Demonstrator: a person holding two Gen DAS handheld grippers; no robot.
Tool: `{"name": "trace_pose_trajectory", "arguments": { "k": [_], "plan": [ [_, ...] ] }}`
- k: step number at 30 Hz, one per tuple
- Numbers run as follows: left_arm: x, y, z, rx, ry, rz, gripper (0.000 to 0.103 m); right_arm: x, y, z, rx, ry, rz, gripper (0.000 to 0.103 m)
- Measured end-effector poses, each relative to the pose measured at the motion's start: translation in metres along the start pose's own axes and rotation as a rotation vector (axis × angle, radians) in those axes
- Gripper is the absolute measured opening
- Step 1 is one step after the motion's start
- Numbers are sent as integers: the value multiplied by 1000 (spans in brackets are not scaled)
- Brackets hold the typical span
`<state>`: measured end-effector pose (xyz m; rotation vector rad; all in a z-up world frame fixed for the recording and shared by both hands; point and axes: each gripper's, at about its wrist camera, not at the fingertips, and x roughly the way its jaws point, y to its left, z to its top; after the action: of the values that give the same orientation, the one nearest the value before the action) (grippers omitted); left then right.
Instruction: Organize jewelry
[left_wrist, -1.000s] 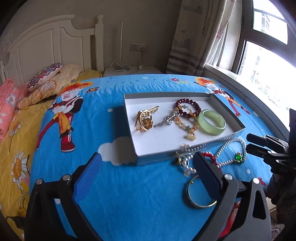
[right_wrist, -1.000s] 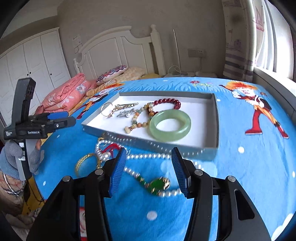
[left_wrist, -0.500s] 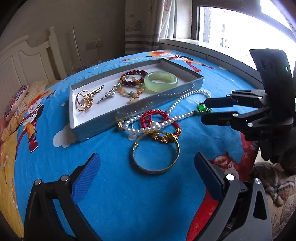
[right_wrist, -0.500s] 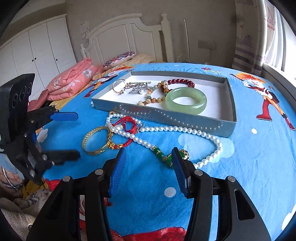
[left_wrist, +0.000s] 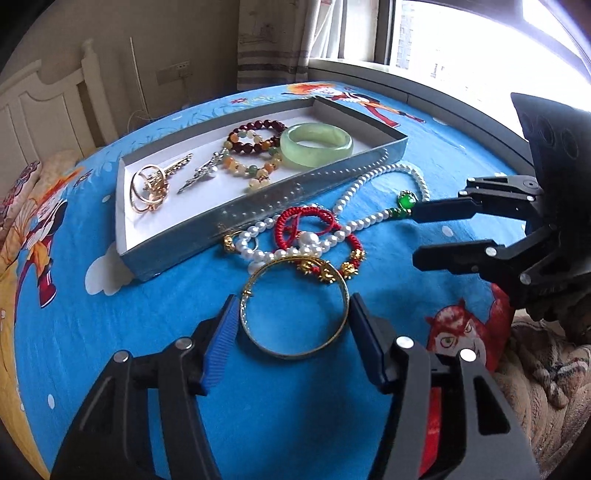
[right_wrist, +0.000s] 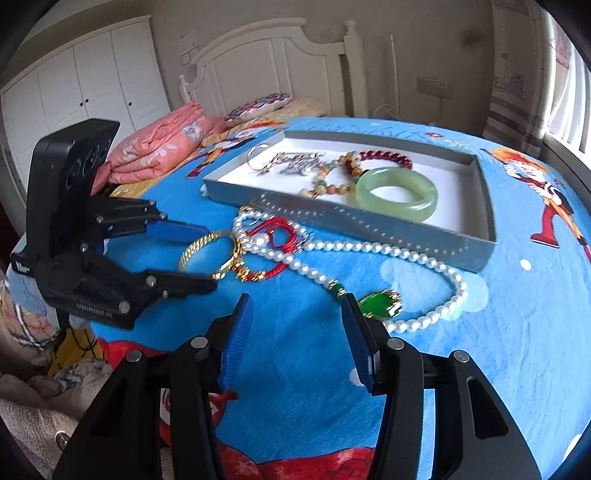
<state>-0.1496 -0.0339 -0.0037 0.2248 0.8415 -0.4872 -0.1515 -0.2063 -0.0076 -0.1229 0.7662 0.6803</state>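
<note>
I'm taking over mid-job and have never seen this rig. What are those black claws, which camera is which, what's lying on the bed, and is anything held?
Each claw is a hand-held two-finger gripper with a camera looking along its fingers.

The left wrist view shows the left gripper, open, its fingers either side of the gold bangle without clamping it. The right wrist view shows the right gripper, open, beside the green pendant of the pearl necklace.

On the blue bedspread also lie red cord bracelets. The grey tray already holds a jade bangle, beaded bracelets and gold and silver pieces.

Nothing is held.
</note>
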Motion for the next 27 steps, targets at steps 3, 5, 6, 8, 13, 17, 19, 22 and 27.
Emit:
{"name": "trace_pose_trajectory", "arguments": {
  "k": [3, 5, 6, 8, 13, 17, 19, 22, 27],
  "plan": [
    [-11, 9, -8, -32, -22, 34, 59, 5, 8, 1, -20, 31, 0, 49],
    [-15, 17, -14, -45, -19, 68, 59, 8, 12, 5, -23, 53, 19, 49],
    [-17, 22, -17, -59, -17, 78, 59, 11, 16, 7, -35, 63, 17, 49],
    [-19, 35, -22, -107, -12, 75, 59, 17, 25, 10, -69, 76, 11, 49],
    [-22, 44, -25, -148, -31, 62, 61, 31, 49, 18, -153, 94, -27, 49],
    [-20, 39, -26, -124, -26, 66, 68, 34, 47, 23, -140, 90, -61, 49],
    [-20, 41, -26, -129, -28, 56, 69, 36, 40, 27, -102, 101, -55, 49],
    [-21, 42, -26, -142, -32, 37, 70, 40, 40, 32, -111, 111, -45, 49],
    [-22, 46, -27, -163, -40, 4, 74, 45, 59, 34, -177, 130, -7, 45]
  ]
}}
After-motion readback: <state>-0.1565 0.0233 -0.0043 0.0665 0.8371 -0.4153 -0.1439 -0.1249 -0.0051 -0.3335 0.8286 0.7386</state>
